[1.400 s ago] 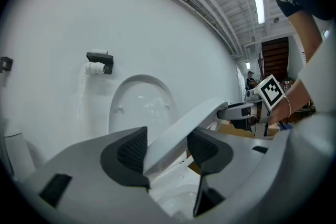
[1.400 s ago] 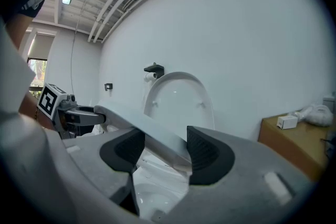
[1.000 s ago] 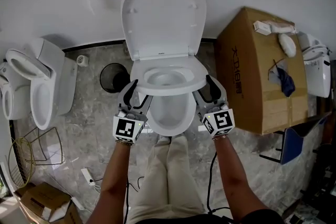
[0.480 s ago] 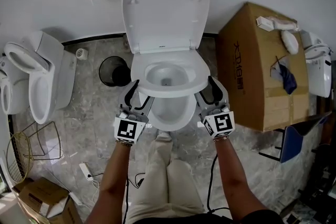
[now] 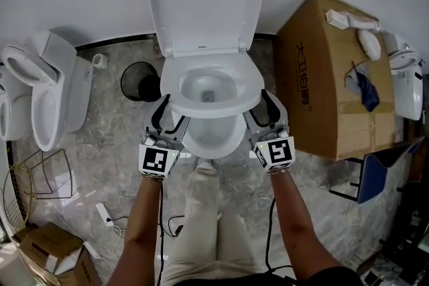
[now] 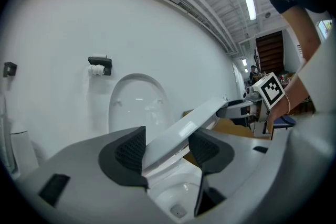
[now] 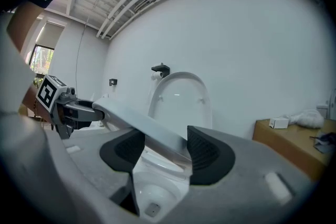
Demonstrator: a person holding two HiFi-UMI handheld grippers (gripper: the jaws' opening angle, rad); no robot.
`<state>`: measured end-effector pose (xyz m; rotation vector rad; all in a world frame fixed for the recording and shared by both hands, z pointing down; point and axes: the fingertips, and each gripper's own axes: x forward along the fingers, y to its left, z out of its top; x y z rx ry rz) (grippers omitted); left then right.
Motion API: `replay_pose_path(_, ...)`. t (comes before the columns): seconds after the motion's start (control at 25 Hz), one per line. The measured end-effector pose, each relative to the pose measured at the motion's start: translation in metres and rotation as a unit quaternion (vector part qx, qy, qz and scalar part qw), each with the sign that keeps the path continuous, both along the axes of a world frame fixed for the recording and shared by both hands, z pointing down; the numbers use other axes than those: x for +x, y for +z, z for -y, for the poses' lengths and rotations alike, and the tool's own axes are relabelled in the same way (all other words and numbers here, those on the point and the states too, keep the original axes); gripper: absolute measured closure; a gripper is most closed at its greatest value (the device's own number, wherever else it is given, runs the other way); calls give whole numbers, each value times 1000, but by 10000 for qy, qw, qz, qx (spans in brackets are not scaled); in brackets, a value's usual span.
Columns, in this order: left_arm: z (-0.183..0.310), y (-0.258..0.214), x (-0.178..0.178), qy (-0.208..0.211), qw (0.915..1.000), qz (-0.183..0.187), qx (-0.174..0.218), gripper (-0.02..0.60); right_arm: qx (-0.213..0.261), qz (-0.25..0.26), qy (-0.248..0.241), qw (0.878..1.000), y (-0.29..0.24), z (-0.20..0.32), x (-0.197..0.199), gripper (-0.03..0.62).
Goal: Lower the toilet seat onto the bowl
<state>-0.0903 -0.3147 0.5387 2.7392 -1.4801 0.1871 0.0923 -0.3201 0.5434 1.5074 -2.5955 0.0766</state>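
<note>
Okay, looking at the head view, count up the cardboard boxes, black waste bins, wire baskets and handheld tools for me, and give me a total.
Cardboard boxes: 2 (large box, small box)
Black waste bins: 1
Wire baskets: 1
Tools: 2 (left tool, right tool), both clamped on the toilet seat
Total: 6

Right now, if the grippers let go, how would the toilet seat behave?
The toilet seat looks stiff: held between left gripper and right gripper, it does not sag. Hinged behind and raised above the bowl, it would probably drop. Its glossy plastic may slip.
</note>
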Motion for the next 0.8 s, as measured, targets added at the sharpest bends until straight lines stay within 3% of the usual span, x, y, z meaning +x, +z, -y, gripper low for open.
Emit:
replay_pose_path(0.32,-22,6,10,83,9989,-65,463,344,261,-46,-17,9996,18,-25,5,343)
replay_pose_path(0.8,-61,44,9,-55,9969,-159,768,342,788,-113,-84,9968,54,-63,2,342)
